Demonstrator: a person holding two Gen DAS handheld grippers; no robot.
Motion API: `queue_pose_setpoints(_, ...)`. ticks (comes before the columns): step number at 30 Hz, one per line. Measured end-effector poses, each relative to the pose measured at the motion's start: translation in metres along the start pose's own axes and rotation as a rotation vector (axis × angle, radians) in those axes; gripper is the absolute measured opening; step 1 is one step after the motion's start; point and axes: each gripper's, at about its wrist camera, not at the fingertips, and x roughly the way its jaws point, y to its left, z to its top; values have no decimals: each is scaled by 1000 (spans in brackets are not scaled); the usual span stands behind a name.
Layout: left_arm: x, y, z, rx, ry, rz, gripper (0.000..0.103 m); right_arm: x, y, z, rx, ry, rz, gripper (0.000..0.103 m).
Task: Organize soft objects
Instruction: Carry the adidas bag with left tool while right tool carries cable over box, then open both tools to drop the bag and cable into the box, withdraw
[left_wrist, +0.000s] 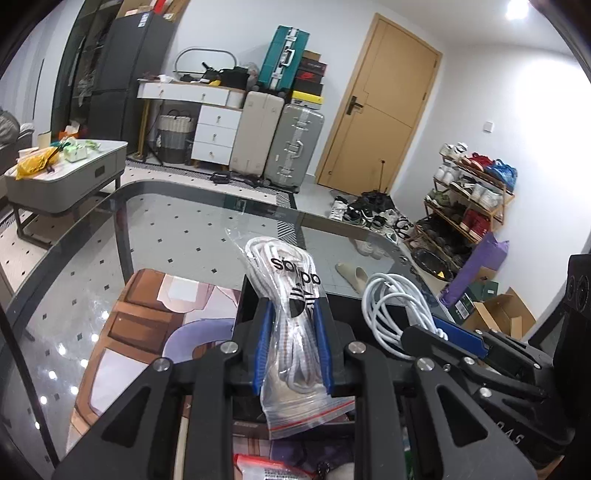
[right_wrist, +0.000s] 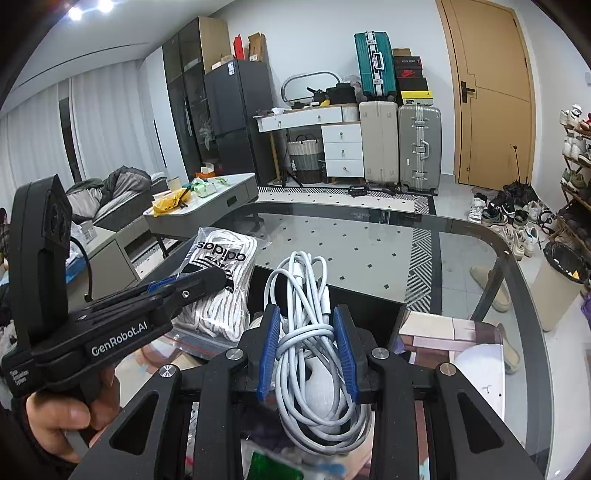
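My left gripper (left_wrist: 293, 314) is shut on a clear zip bag of white laces (left_wrist: 291, 325) with a black Adidas logo, held above the glass table (left_wrist: 147, 236). My right gripper (right_wrist: 304, 317) is shut on a coiled white cable (right_wrist: 310, 332), also held above the table. In the left wrist view the cable (left_wrist: 391, 306) and the right gripper's blue pad (left_wrist: 458, 334) sit just to the right. In the right wrist view the bag (right_wrist: 221, 280) and the left gripper (right_wrist: 184, 286) sit just to the left. A black box (right_wrist: 365, 302) lies below both.
A printed mat (left_wrist: 147, 321) lies on the table under the grippers. More packets (left_wrist: 266, 469) lie at the near edge. Beyond the table stand a grey coffee table (left_wrist: 70, 173), suitcases (left_wrist: 291, 144), a shoe rack (left_wrist: 469, 199) and a door (left_wrist: 376, 110).
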Motion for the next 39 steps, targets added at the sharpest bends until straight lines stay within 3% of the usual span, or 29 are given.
queue_pose_setpoints(10,18,-8,-14,13,29,36,21,38,2,1,-54,65,-11,30)
queue_pose_setpoints(14,23,-10,-20,39,76,60,23,46,-2,-3,-68,83,-5,30)
queue_pose_setpoints(16,20,-11,-21,51,72,66,30,45,-4,-3,-64,77,-6,33)
queue_pose_setpoints(19,10,-11,-20,65,65,38,49,31,-11,-1,-60,43,-21,37)
queue_pose_setpoints(22,-1,-12,-19,87,50,39,61,15,-12,-2,-55,25,-44,47)
queue_pose_setpoints(25,-14,-8,-19,94,36,27,85,-3,-12,-7,-41,4,-60,58)
queue_pose_setpoints(28,-28,0,-20,100,11,50,102,-20,-12,-15,-21,-7,-85,78)
queue_pose_setpoints(30,-36,6,-20,97,4,43,103,-32,-12,-20,-3,-21,-82,98)
queue_pose_setpoints(31,-40,8,-20,102,4,45,103,-38,-10,-24,2,-29,-80,100)
queue_pose_setpoints(39,-66,15,-31,167,8,79,103,-64,14,-54,-16,-21,-87,102)
